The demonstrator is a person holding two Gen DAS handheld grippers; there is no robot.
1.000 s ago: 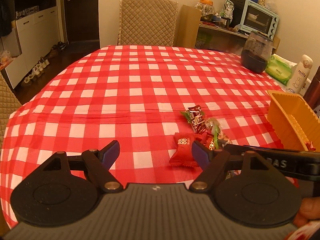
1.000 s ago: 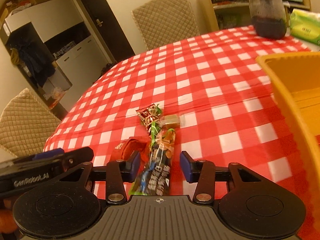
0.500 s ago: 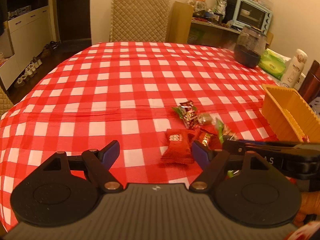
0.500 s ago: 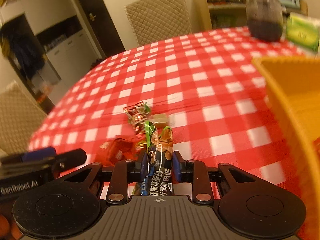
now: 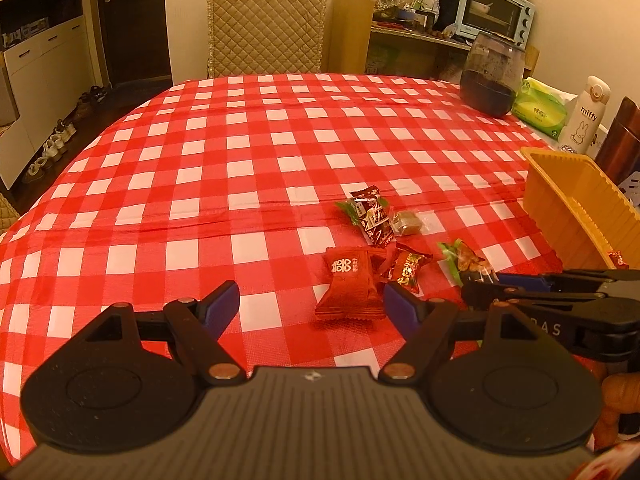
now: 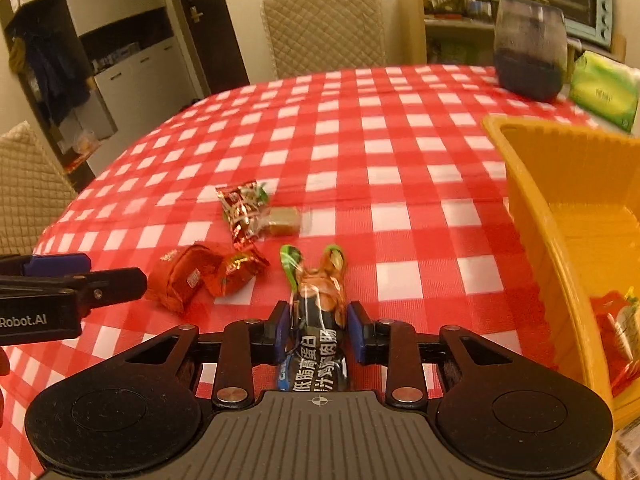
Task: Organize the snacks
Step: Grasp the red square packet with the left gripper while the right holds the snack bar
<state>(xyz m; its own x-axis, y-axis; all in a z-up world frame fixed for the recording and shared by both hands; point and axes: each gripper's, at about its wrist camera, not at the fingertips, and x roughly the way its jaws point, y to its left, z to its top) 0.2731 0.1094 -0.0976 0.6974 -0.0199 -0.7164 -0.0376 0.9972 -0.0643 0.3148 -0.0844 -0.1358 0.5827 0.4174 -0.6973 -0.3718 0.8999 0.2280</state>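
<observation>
While the right claw (image 6: 319,334) is opening, a sausage packet (image 6: 316,344) is seen between its pads. The left claw (image 5: 311,304) is held open above the table (image 5: 240,168), beside a red candy (image 5: 347,285).

Sausage stick (image 6: 316,344), dark wrapper with green twisted end, lies lengthwise between the right tongs (image 6: 318,330), which are opening. Red packet (image 5: 349,285) and foil candies (image 5: 370,220) lie loose on worktop (image 5: 240,160). Yellow bin (image 6: 560,216) at 3 o'clock holds wrapped snacks.

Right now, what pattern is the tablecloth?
Red and white checks on the tablecloth, clearest in the left wrist view.
</observation>
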